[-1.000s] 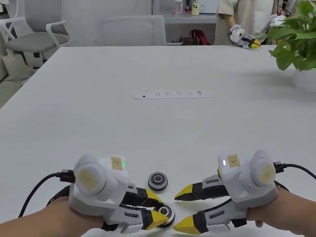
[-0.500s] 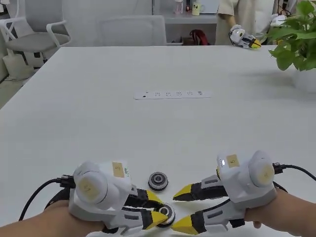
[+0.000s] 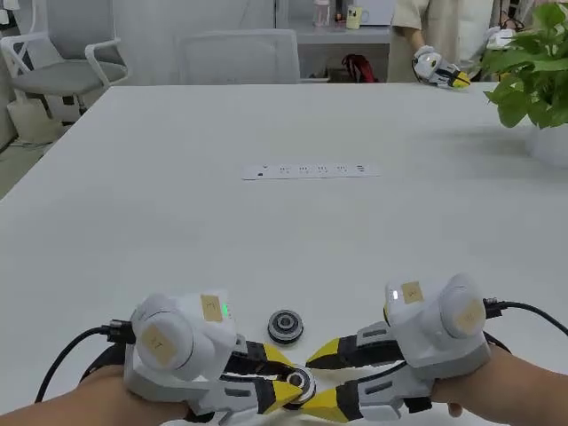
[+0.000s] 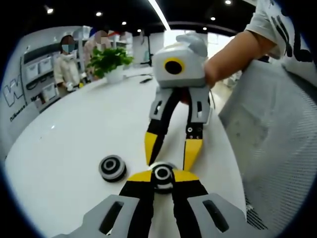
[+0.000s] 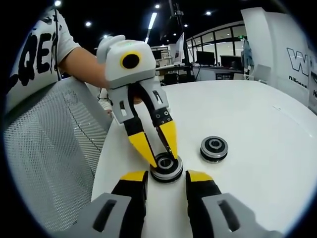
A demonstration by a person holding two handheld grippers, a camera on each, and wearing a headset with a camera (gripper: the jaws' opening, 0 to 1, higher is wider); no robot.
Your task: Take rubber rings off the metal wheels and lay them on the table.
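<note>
I see a wide white table [image 3: 177,177] with a power strip [image 3: 311,169] lying mid-top. Beyond its far edge stand a white chair [image 3: 238,55] and, further left, an office chair [image 3: 62,67]. A plant [image 3: 532,67] sits at the far right corner. A shelf [image 3: 342,34] lines the back wall. Ceiling lights [image 5: 152,21] glow overhead.

Open tabletop [image 3: 266,240] ahead; spare wheel [image 3: 285,325] close by, power strip [image 3: 311,169] farther off.

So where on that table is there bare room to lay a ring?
The wide stretch between the power strip and the loose wheel is bare, as is the table left of the strip. The near edge is crowded, where the left hand-held gripper and right hand-held gripper meet at the other wheel.
</note>
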